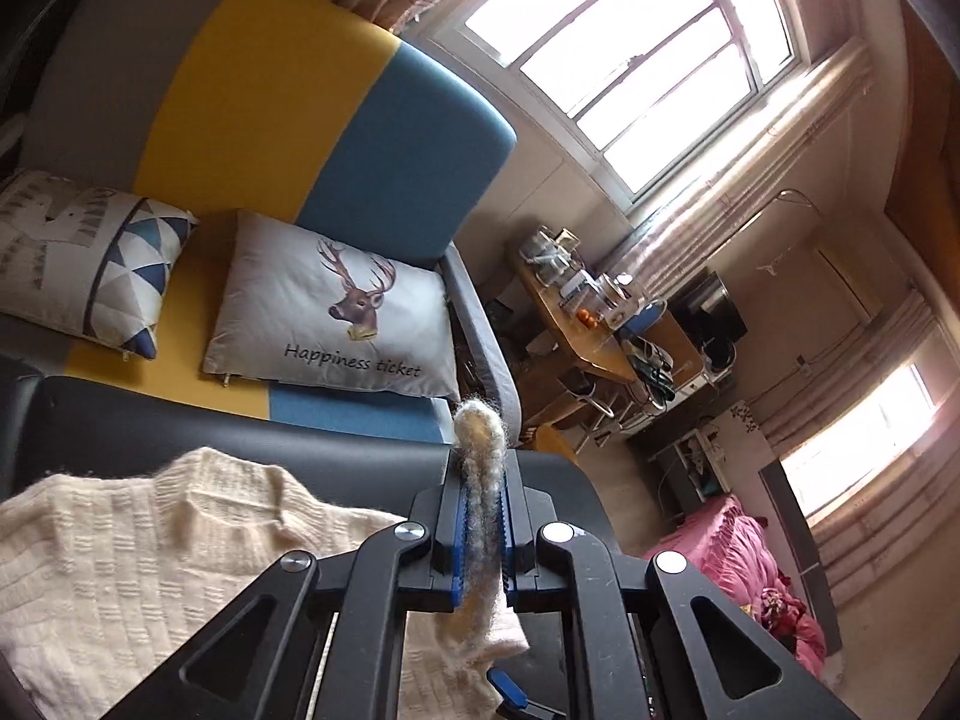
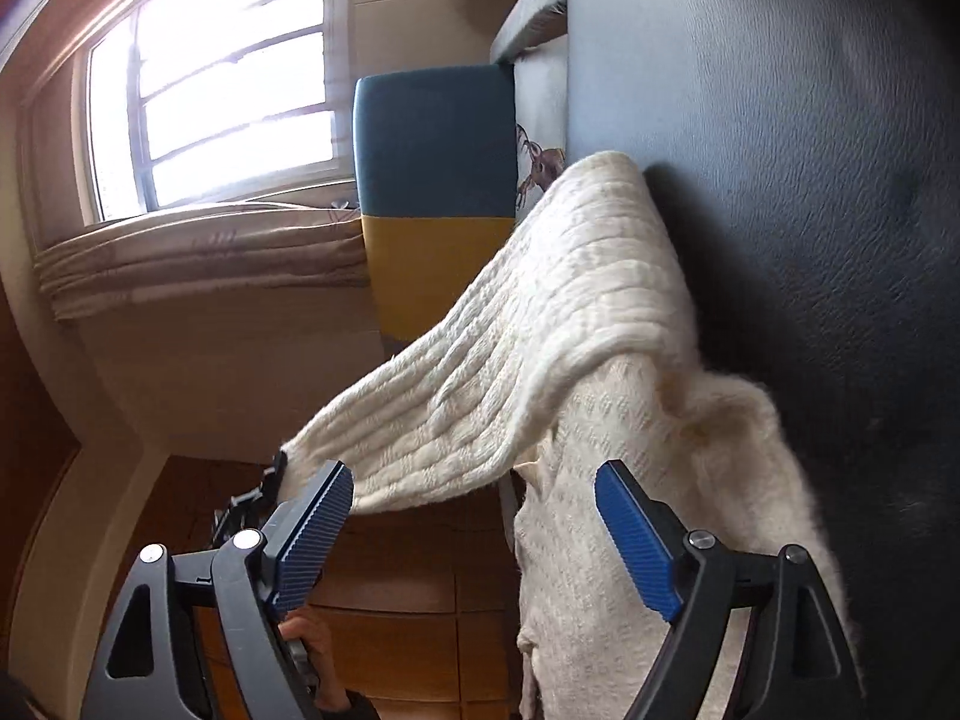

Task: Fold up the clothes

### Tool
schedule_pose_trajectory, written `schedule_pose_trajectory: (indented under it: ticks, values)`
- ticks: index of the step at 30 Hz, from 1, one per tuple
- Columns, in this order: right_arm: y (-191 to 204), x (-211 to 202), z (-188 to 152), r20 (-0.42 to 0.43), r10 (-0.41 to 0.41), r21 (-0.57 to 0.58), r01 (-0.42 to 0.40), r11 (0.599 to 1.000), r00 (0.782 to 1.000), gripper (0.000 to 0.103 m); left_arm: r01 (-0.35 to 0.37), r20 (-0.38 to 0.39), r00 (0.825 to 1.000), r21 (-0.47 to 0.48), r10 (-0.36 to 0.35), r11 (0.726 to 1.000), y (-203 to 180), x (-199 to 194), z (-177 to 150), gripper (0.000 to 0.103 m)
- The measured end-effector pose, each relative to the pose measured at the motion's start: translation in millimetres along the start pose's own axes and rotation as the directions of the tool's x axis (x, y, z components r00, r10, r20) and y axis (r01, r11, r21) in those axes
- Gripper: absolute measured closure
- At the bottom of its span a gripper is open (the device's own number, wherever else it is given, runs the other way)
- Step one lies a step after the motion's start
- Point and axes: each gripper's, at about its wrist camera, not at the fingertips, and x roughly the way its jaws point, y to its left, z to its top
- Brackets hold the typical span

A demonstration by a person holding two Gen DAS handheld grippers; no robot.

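The cream, chunky-knit woollen sweater [image 1: 120,570] lies on a dark grey, leather-textured bench [image 1: 300,420], its ribbed neckline turned toward the bench's far edge. In the right wrist view the same sweater [image 2: 600,312] spreads over the bench [image 2: 780,120], one part draped over the bench edge and another lifted clear of the surface, stretched out into the air past that edge. How much of the garment sits on the bench is hard to judge, since the lower body of it is cut off by the frame in both views.

The left tongs [image 1: 480,468] are closed tight on a fuzzy fold of the sweater, which pokes out beyond the blue ribbed pads and hangs down below them. In the right wrist view those left tongs [image 2: 279,474] are only partly seen, at the far tip of the stretched cloth, behind the near pad. The right tongs [image 2: 474,498] stand wide apart with nothing between them, close under the raised cloth; whether a pad brushes it cannot be told. A hand [image 2: 312,660] shows low down, largely hidden.

Beyond the bench stands a grey, yellow and blue sofa [image 1: 270,120] with a white deer-print cushion [image 1: 336,306].
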Motion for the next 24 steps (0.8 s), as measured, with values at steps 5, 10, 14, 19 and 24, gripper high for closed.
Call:
schedule_pose_trajectory:
  ticks: [5,10,14,19,24]
  values:
    - [-2.0,20.7,0.0,0.012,-0.073,-0.013,0.074,0.997,0.997,0.017,-0.045,0.038,0.998,-0.08,0.048,0.996,67.2,-40.9,-8.1,0.094]
    - [4.5,30.8,0.0,0.01,-0.146,-0.079,0.146,0.986,0.989,0.017,-0.135,0.0,0.991,-0.184,0.137,0.974,149.2,-57.3,-33.1,0.095]
    - [9.7,38.9,-0.1,0.011,-0.203,-0.131,0.203,0.97,0.979,0.018,-0.212,-0.069,0.977,-0.246,0.202,0.946,208.0,-55.3,-64.1,0.095]
    - [16.0,49.4,-4.0,0.001,-0.29,-0.212,0.284,0.935,0.957,0.018,-0.246,-0.182,0.963,-0.288,0.199,0.926,253.9,-44.8,-97.5,0.094]
    - [17.0,57.0,-7.7,0.005,-0.349,-0.261,0.338,0.904,0.937,0.018,-0.171,-0.187,0.977,-0.406,0.102,0.898,279.4,-50.1,-111.1,0.064]
